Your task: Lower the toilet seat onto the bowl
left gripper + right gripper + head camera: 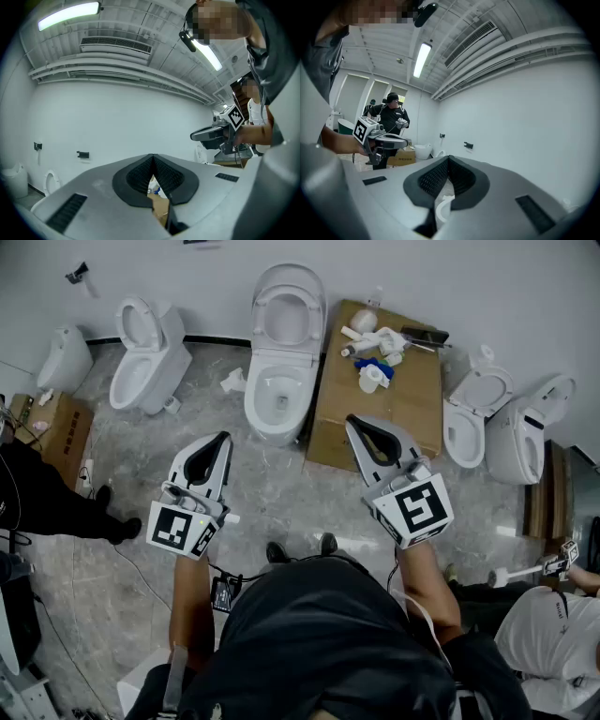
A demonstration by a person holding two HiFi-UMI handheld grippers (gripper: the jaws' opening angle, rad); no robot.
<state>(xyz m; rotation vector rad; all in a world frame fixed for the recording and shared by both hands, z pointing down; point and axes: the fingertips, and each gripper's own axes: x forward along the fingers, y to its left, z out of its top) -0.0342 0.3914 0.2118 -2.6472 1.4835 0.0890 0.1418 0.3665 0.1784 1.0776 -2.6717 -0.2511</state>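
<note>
A white toilet (pixel 275 395) stands against the far wall in the head view, straight ahead of me. Its seat and lid (pixel 287 307) are raised, leaning back on the wall. My left gripper (pixel 223 436) hovers over the floor short of the bowl, on its left, jaws shut and empty. My right gripper (pixel 351 418) hangs level with it to the bowl's right, over the edge of a cardboard box, also shut with nothing in it. In the left gripper view the left gripper (pixel 153 161) points at the wall, with the right gripper (pixel 213 135) beside it.
A cardboard box (pixel 412 404) with bottles and cloths (pixel 375 352) sits right of the toilet. More toilets stand left (pixel 145 357) and right (pixel 473 418), (pixel 530 432). A person in black (pixel 37 493) stands at the left; another person (pixel 548 634) at the lower right.
</note>
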